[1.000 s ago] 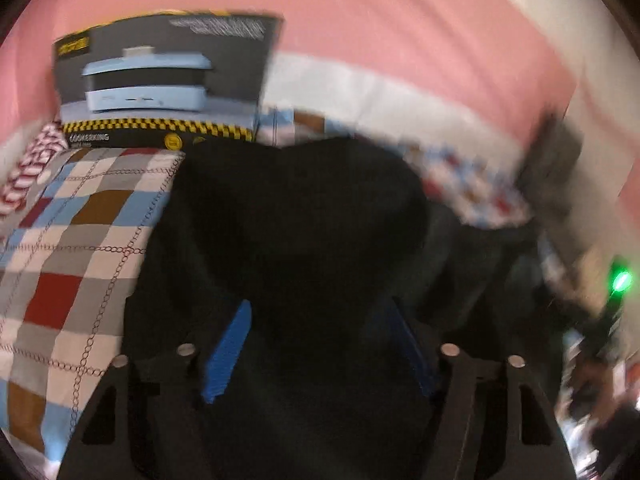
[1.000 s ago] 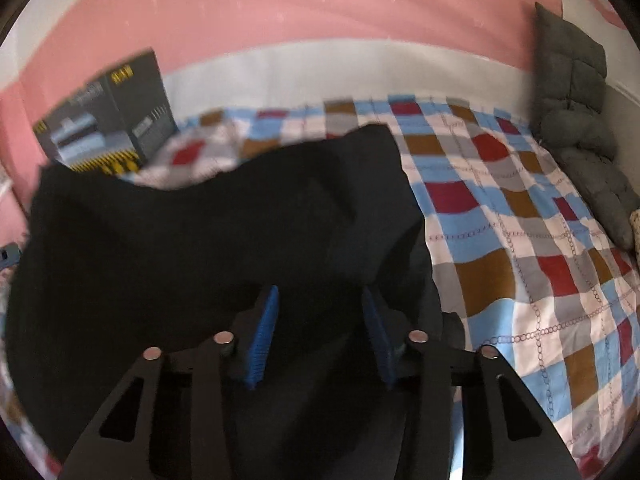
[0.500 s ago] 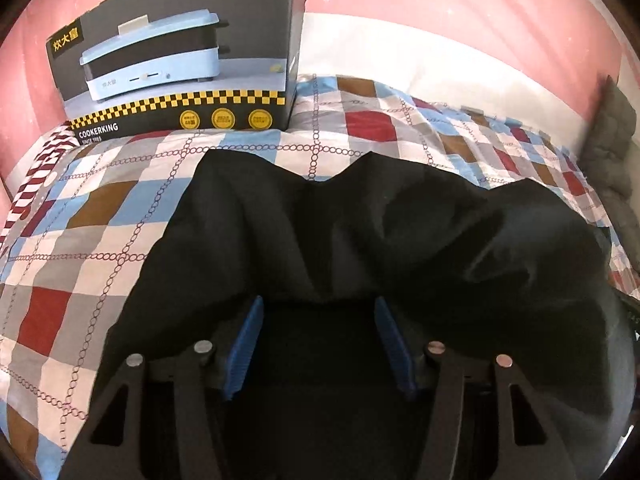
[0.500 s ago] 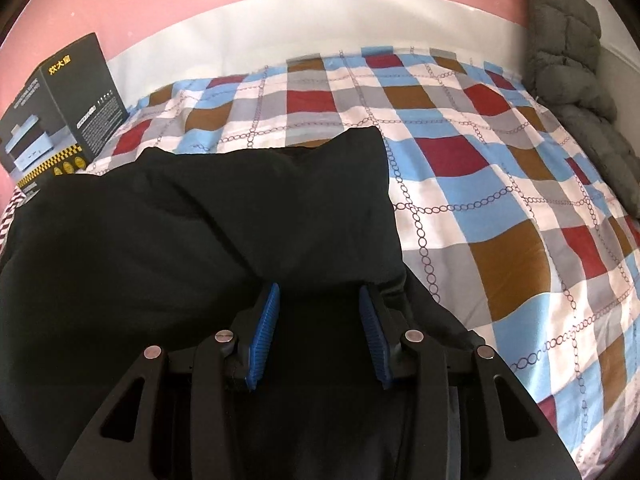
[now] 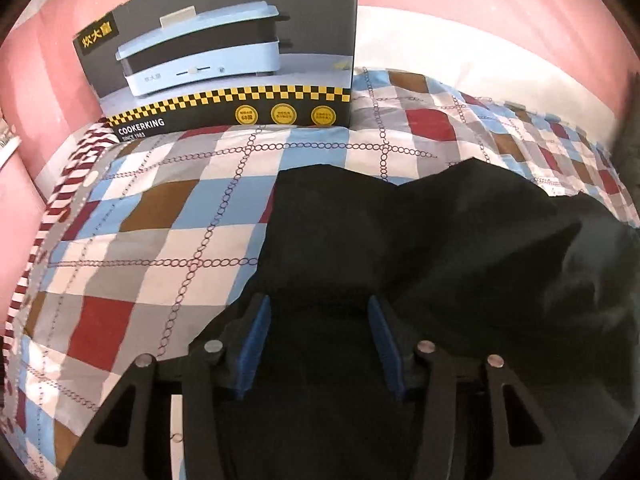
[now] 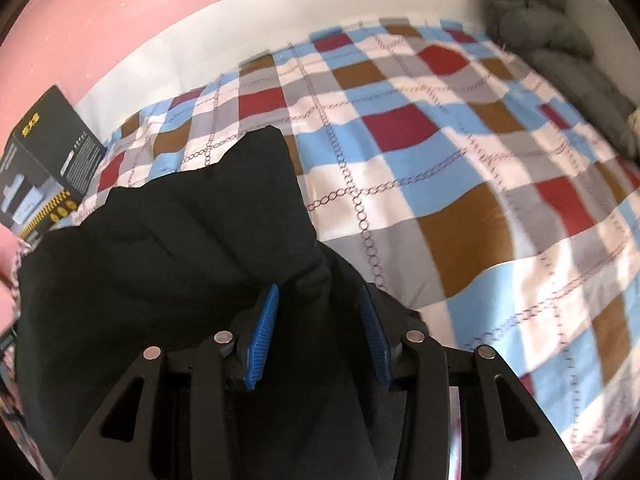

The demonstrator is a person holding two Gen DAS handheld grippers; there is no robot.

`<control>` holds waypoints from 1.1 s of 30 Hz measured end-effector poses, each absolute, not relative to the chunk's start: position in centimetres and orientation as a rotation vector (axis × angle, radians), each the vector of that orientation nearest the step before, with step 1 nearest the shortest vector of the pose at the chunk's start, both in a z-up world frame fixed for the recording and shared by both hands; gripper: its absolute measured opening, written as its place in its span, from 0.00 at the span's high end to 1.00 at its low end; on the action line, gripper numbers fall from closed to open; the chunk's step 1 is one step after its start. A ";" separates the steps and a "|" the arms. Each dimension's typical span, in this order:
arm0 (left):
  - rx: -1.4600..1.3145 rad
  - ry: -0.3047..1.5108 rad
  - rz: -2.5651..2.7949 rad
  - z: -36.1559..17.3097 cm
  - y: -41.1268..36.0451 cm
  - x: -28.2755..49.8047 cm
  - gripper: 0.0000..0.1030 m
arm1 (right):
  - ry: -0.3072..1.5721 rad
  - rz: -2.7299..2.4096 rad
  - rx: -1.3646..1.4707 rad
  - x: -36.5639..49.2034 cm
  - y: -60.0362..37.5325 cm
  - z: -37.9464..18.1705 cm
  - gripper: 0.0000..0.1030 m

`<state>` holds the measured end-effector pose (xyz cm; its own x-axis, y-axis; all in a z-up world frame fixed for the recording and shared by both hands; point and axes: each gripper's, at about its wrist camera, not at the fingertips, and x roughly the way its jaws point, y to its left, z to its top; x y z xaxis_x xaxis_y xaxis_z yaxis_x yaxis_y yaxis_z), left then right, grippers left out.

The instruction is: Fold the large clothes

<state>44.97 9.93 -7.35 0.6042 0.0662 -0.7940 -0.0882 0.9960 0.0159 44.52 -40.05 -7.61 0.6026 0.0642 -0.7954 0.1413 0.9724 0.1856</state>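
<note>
A large black garment (image 5: 420, 240) lies crumpled on a checked bedspread (image 5: 160, 220). It also shows in the right wrist view (image 6: 180, 248), bunched at the left. My left gripper (image 5: 318, 308) is open, its blue pads wide apart just above the garment's left part. My right gripper (image 6: 318, 300) is open too, with a fold of the black cloth rising between its blue pads (image 6: 266, 320). Whether the pads touch the cloth I cannot tell.
A dark cooking-pot box (image 5: 224, 52) stands on the bed against the pink wall at the back left; it also shows in the right wrist view (image 6: 44, 160). Grey cushions (image 6: 552, 44) lie at the bed's far right. Bare bedspread (image 6: 460, 184) lies right of the garment.
The garment has dropped from held up in front of both cameras to lying on the bed. Both grippers have moved lower and closer to it, pads still apart.
</note>
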 end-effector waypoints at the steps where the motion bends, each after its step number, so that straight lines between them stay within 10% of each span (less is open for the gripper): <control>1: -0.031 0.919 0.084 -7.0 10.0 44.5 0.48 | 0.917 -0.040 0.230 43.9 -39.9 -7.1 0.59; 13: -0.247 0.883 0.021 -6.0 14.7 31.7 0.44 | 0.894 0.143 0.375 32.4 -42.1 -7.2 0.33; 23: -0.521 0.943 -0.035 -10.6 17.9 30.4 0.18 | 0.973 0.226 0.583 32.6 -44.2 -12.0 0.12; 33: -0.622 0.953 -0.117 -13.3 16.5 34.5 0.07 | 0.953 0.303 0.718 35.1 -43.8 -13.8 0.11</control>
<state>34.46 16.49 -13.29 0.5873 -0.3589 -0.7254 -0.1721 0.8204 -0.5452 35.12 -43.84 -13.75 0.5599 0.5332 -0.6342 0.0690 0.7328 0.6769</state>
